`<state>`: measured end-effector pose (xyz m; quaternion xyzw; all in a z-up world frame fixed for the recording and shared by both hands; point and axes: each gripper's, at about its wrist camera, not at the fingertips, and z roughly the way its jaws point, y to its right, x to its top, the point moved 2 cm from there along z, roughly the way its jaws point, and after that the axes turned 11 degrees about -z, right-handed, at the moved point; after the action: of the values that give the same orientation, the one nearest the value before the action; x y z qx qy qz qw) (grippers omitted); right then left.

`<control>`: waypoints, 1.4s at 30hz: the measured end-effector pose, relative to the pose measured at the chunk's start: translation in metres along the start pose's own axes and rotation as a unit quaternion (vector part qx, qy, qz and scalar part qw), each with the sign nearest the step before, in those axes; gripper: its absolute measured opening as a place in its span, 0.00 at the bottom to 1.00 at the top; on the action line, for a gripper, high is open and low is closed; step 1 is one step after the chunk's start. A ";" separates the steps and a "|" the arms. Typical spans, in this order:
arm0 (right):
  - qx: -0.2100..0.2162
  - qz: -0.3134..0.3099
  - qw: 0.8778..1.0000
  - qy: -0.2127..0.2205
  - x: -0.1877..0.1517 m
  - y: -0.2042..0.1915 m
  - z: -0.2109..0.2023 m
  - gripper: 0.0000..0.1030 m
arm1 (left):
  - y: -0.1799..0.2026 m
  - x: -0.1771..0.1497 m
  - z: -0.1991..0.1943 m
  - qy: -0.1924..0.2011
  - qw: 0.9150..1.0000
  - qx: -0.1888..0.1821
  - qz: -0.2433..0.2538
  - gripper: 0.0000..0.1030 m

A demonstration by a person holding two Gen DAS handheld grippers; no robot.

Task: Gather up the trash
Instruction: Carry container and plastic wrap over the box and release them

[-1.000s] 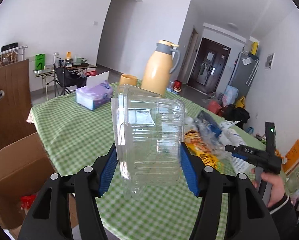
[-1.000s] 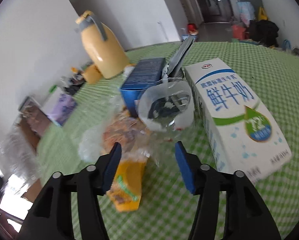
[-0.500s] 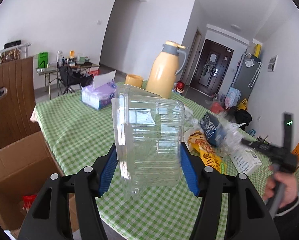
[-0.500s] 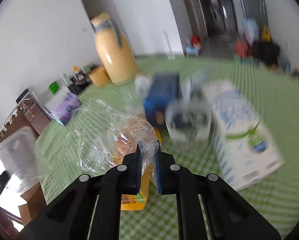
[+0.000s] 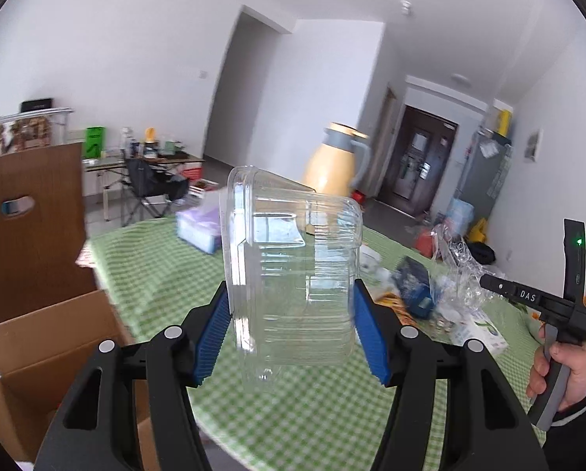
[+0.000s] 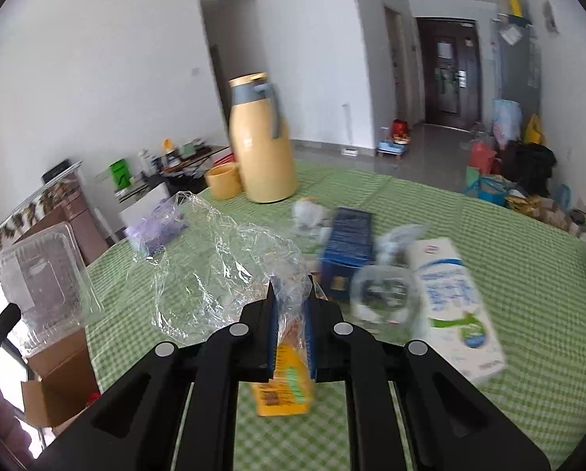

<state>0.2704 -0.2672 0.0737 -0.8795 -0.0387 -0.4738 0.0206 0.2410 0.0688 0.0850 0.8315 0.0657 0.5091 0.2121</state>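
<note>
My left gripper [image 5: 293, 325] is shut on a clear plastic clamshell box [image 5: 293, 271] and holds it upright above the table's near edge; the box also shows in the right wrist view [image 6: 38, 282]. My right gripper [image 6: 291, 314] is shut on a crumpled clear plastic wrap [image 6: 222, 271], lifted above the green checked table [image 6: 508, 259]. The wrap also shows in the left wrist view [image 5: 461, 274]. On the table lie a milk carton [image 6: 454, 302], a blue box [image 6: 348, 247], a clear cup [image 6: 383, 298] and an orange snack packet [image 6: 285, 384].
An open cardboard box [image 5: 46, 357] stands on the floor left of the table, also in the right wrist view [image 6: 57, 384]. A yellow thermos [image 6: 261, 145], a yellow cup [image 6: 222, 180] and a purple tissue pack [image 5: 199, 227] stand at the table's far side. A wooden chair back [image 5: 26, 227] is at left.
My right gripper closed on the plastic wrap and lifted it off the trash pile. My left gripper has kept its hold on the clamshell box and shifted a little.
</note>
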 end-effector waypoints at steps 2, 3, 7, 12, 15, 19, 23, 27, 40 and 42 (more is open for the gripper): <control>0.026 -0.027 0.999 -0.001 0.009 -0.031 0.011 0.11 | -0.022 0.006 -0.014 0.017 1.000 0.023 -0.013 0.56; 0.037 -0.035 0.999 -0.002 0.012 -0.044 0.016 0.11 | -0.034 0.009 -0.022 0.026 0.999 0.037 -0.019 0.56; 0.126 -0.083 0.988 -0.010 0.023 -0.126 0.042 0.11 | -0.081 0.017 -0.053 0.052 0.993 0.099 -0.042 0.56; 0.242 -0.146 0.959 -0.027 0.030 -0.247 0.064 0.11 | -0.145 0.019 -0.097 0.080 0.973 0.208 -0.062 0.56; 0.294 -0.184 0.937 -0.031 0.029 -0.313 0.065 0.11 | -0.175 0.015 -0.123 0.087 0.959 0.260 -0.076 0.56; 0.335 -0.222 0.915 -0.039 0.022 -0.374 0.065 0.11 | -0.208 0.008 -0.145 0.082 0.943 0.307 -0.101 0.56; 0.341 -0.237 0.908 -0.052 0.015 -0.391 0.077 0.11 | -0.225 0.002 -0.150 0.078 0.939 0.316 -0.108 0.56; 0.325 -0.253 0.909 -0.063 0.012 -0.392 0.088 0.11 | -0.231 -0.002 -0.142 0.054 0.941 0.319 -0.104 0.56; 0.291 -0.326 0.888 -0.142 -0.032 -0.412 0.119 0.12 | -0.321 -0.056 -0.057 -0.232 0.881 0.339 -0.236 0.57; 0.291 -0.331 0.886 -0.146 -0.035 -0.416 0.122 0.12 | -0.323 -0.054 -0.052 -0.235 0.883 0.330 -0.238 0.57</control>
<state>0.3161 0.1540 -0.0226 -0.8293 -0.4664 -0.2868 0.1119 0.2048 0.3572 -0.0741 0.9079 0.3742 0.1823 0.0491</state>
